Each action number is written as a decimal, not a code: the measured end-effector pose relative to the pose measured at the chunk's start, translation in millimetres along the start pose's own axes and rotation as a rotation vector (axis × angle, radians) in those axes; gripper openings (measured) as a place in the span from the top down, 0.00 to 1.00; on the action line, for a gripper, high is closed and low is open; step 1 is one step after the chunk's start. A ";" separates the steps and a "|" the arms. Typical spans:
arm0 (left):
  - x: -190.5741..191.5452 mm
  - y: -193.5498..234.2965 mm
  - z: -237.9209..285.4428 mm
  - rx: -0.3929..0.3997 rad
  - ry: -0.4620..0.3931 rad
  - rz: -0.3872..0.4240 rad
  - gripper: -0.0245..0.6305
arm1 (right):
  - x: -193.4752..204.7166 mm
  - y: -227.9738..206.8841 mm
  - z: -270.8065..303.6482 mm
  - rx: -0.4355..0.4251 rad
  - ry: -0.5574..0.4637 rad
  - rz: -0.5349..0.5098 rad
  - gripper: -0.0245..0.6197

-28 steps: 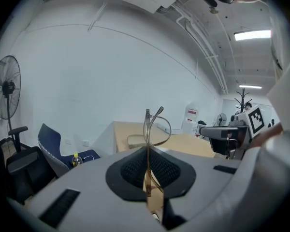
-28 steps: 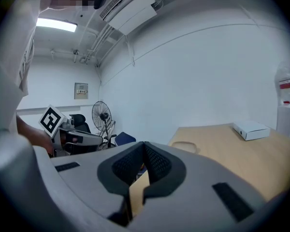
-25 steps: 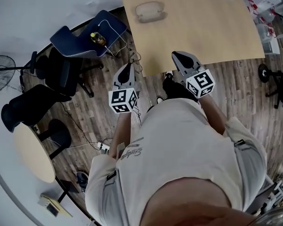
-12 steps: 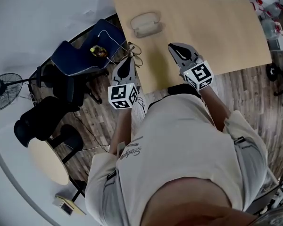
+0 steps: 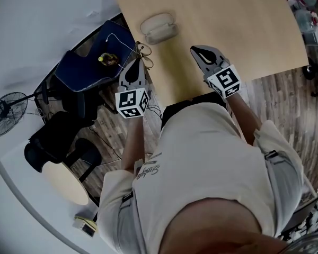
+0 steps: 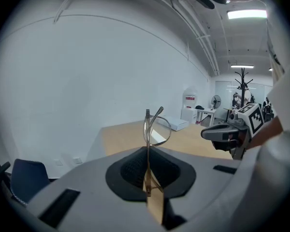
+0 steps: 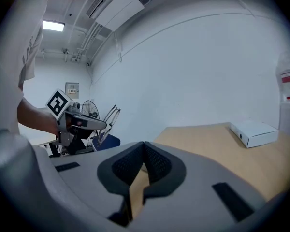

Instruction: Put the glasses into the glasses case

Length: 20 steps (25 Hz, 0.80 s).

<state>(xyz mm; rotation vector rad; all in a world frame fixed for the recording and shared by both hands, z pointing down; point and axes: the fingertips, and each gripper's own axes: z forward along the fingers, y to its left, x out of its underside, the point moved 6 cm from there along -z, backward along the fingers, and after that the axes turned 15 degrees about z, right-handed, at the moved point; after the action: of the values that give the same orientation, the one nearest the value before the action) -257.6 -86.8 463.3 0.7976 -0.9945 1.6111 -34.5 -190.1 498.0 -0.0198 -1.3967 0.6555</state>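
The glasses case (image 5: pixel 159 28), pale and oval, lies shut on the wooden table (image 5: pixel 238 30) near its left edge. My left gripper (image 5: pixel 137 62) is shut on thin gold wire-frame glasses (image 5: pixel 143 52), which stick out past its tips at the table's left corner. In the left gripper view the glasses (image 6: pixel 155 125) stand upright, pinched between the jaws of that gripper (image 6: pixel 147 151). My right gripper (image 5: pixel 197 50) hovers over the table's near edge, shut with nothing in it. Its own view shows the right gripper (image 7: pixel 144 146) with jaws closed, and the left gripper (image 7: pixel 79 122) beyond.
A white box (image 7: pixel 253 132) lies at the table's far side. Left of the table stand a blue chair (image 5: pixel 90 67) with a cable on it, a black office chair (image 5: pixel 53 142), a fan (image 5: pixel 8 107) and a small round table (image 5: pixel 66 181).
Both grippers have come forward from above the floor to the table's near edge. The left one carried the glasses up to the table's corner, closer to the case.
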 end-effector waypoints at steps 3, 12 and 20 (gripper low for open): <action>-0.9 7.3 5.9 0.018 0.002 0.014 0.93 | 0.5 3.9 7.5 -0.009 0.012 0.001 0.97; -4.2 32.0 30.7 0.132 -0.011 0.079 0.93 | -16.6 21.4 21.7 0.061 -0.027 -0.010 0.97; -3.2 52.4 78.2 0.211 0.021 0.167 0.93 | -0.4 14.3 20.3 0.107 0.013 0.008 0.97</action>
<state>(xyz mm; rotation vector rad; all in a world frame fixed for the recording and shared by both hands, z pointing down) -306.2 -164.9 483.5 0.8549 -0.9049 1.8881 -58.9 -185.8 496.3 0.0551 -1.3481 0.7354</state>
